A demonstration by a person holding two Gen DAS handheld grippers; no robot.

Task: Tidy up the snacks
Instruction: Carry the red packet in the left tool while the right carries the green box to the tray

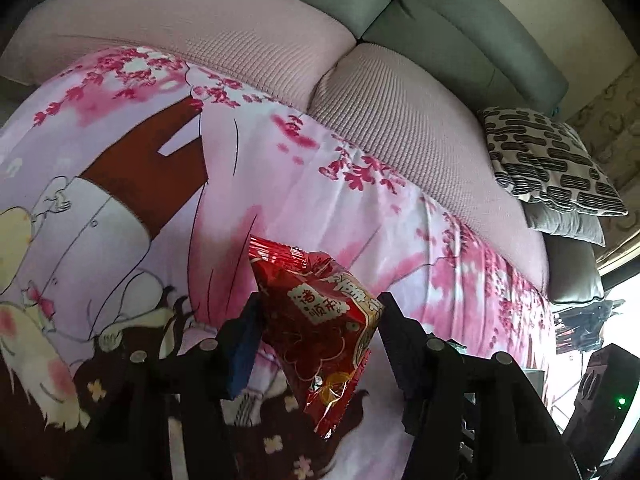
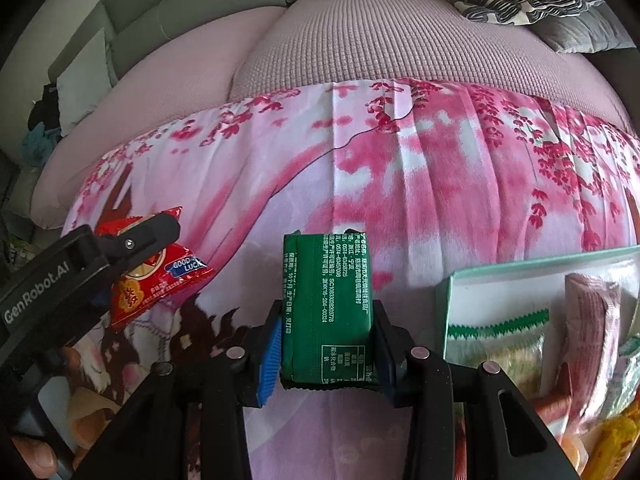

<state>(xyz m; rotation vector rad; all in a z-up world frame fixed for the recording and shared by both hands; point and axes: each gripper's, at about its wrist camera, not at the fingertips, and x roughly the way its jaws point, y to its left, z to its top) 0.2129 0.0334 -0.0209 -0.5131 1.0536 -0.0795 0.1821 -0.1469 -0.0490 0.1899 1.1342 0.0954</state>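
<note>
A green snack packet (image 2: 330,308) with white printed text stands lengthwise between the fingers of the right gripper (image 2: 326,346), which are closed against its two long sides, the blue-padded finger (image 2: 267,354) on one flank and the black one on the other; the packet is held above the pink blossom-print blanket (image 2: 400,168). Off to its left in the right wrist view, a red snack packet (image 1: 320,320) with gold and white lettering is pinched in the left gripper (image 1: 318,334), its fingers pressed to the packet's sides with the crimped end sticking out ahead of the tips and the lower end hanging down between them, clear of the blanket. To the right of the green packet sits a pale green box (image 2: 452,280) resting on the blanket, holding several packets: a pink one, a light green and white one and a yellow one at the lower corner, all blurred. The blanket covers pink textured sofa cushions (image 1: 224,36), behind them grey back cushions (image 1: 460,12), and a black-and-white patterned pillow (image 1: 552,160) lies at the sofa's right end
</note>
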